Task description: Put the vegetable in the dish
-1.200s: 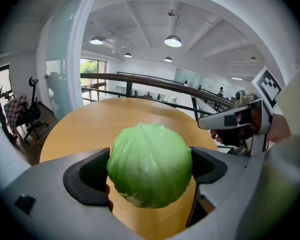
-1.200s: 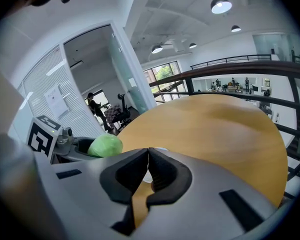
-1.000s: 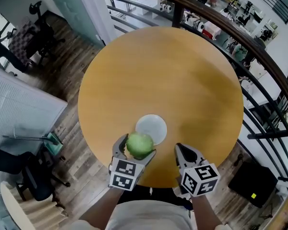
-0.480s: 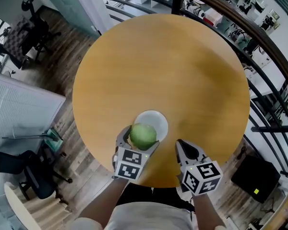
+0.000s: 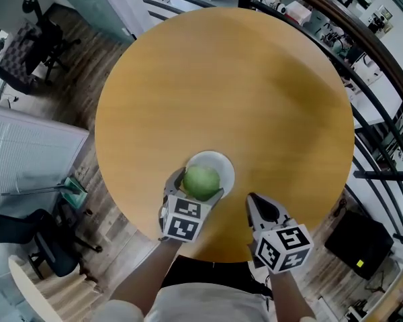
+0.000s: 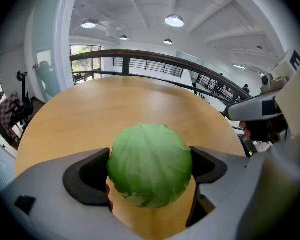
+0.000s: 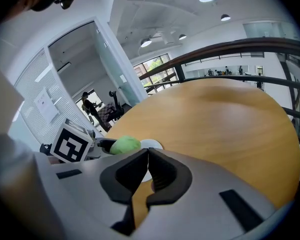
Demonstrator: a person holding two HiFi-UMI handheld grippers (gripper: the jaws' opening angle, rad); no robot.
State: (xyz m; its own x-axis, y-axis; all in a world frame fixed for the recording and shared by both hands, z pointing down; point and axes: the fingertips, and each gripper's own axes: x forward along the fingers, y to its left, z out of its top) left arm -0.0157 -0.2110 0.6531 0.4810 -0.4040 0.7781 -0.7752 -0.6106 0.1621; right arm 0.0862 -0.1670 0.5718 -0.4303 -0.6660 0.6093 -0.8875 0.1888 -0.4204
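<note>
A round green cabbage point(image 5: 201, 182) is clamped in my left gripper point(image 5: 196, 188), held over the near part of a small white dish point(image 5: 221, 163) on the round wooden table point(image 5: 255, 92). In the left gripper view the cabbage point(image 6: 150, 165) fills the space between both jaws, and the dish is hidden under it. My right gripper point(image 5: 254, 205) hovers at the table's near edge, right of the dish, jaws shut with nothing in them. The right gripper view shows the cabbage point(image 7: 124, 145) and the dish point(image 7: 151, 145) just past its closed tips point(image 7: 148, 151).
A dark railing point(image 5: 336, 25) curves round the table's far and right sides. Office chairs point(image 5: 33, 247) stand on the wood floor at left, below table level. A black box point(image 5: 359, 243) sits on the floor at right.
My left gripper has carried the cabbage forward from the table's near edge to above the dish. The right gripper has stayed put.
</note>
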